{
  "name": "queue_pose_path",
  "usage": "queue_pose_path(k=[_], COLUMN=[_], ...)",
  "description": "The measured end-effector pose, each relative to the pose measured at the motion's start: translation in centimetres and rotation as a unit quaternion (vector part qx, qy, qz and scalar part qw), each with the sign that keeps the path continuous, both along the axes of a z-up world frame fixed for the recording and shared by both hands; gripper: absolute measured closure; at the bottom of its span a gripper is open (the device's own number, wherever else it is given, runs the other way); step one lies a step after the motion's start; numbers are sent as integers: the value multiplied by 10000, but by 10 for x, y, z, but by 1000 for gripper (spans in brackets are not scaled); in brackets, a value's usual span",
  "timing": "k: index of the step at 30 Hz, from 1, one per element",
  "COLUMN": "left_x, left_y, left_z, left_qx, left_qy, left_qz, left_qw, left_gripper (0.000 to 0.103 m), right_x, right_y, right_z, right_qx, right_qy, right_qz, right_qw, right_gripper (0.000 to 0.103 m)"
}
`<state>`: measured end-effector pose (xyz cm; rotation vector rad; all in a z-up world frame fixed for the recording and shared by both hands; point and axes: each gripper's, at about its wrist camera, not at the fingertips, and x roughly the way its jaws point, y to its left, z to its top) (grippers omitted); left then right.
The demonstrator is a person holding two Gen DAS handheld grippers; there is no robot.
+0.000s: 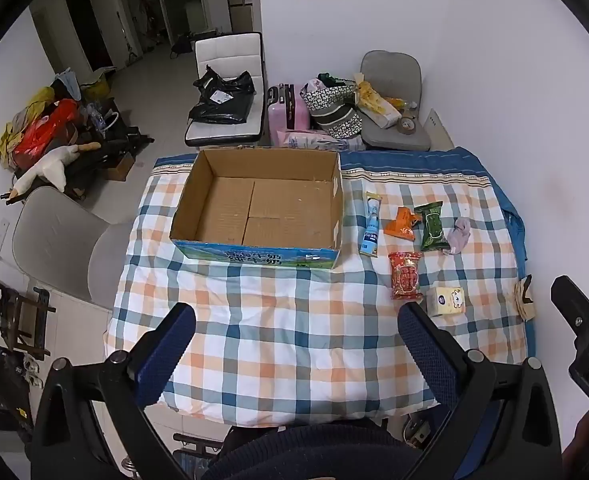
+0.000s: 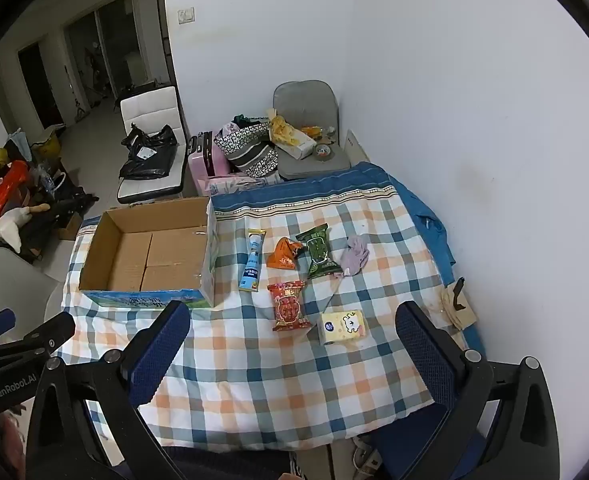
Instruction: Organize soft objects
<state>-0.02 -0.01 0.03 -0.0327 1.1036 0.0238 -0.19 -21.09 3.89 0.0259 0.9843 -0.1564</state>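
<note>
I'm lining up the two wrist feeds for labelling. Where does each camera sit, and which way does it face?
Left wrist: on the left gripper, above the table's near edge, facing the cardboard box; own open fingers show, right gripper at the frame's right edge.
Right wrist: on the right gripper, further right, facing the packets; left gripper at the frame's left edge.
Shared: box, red packet, checked cloth.

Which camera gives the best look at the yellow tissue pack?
The right wrist view: the yellow tissue pack lies fully exposed between the open gripper fingers, its printed top readable. In the left wrist view it sits smaller, beside the right finger, its near corner clipped.
</note>
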Motion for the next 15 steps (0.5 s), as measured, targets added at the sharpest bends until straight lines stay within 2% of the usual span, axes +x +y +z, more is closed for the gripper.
queue_pose_path(k=[15], left_x=[-1], left_y=[0], left_z=[3], left_qx=[-3], left_qy=[15], left_qz=[21], left_qw=[10000], left_gripper=[0], right_x=[2], right_y=[1], right_z=[0], right_qx=[-13], right_qy=[7], right_qz=[26], right_qw=[10000], right_gripper=[0])
